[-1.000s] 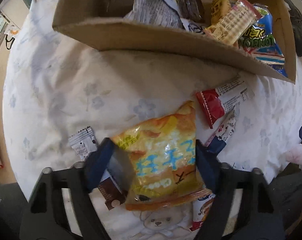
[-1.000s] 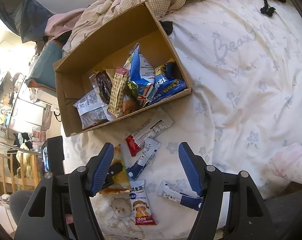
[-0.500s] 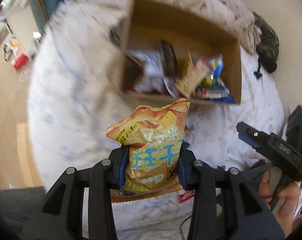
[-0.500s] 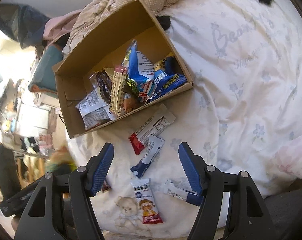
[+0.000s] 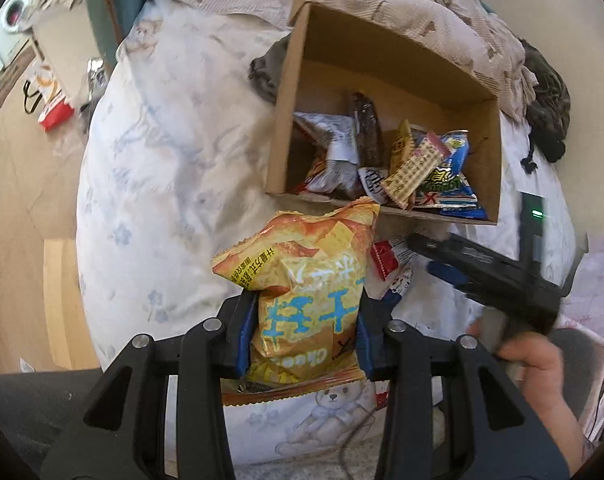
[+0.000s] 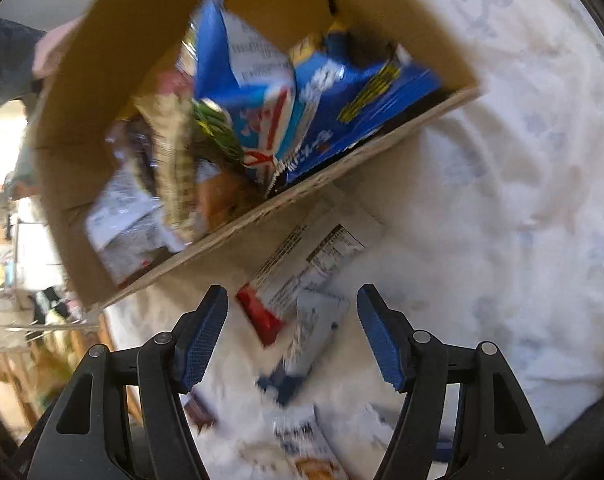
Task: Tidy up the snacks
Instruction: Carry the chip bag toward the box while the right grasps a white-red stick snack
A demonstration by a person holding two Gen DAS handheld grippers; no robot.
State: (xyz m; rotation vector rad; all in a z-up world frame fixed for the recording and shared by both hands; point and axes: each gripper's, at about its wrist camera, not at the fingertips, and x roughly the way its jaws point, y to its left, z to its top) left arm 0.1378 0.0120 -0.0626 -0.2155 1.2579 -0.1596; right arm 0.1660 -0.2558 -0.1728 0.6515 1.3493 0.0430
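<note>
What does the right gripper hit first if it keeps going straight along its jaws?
Likely the red-and-white packet and the white-and-blue packet lying on the bedsheet, right ahead of the open right gripper. The picture is blurred, so depth is uncertain.

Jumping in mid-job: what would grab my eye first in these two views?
The yellow chip bag, clamped in the left gripper and lifted above the bedsheet. Beyond it, a cardboard box crammed with snacks. The right gripper hangs open over a red-and-white packet on the sheet beside the box.
</note>
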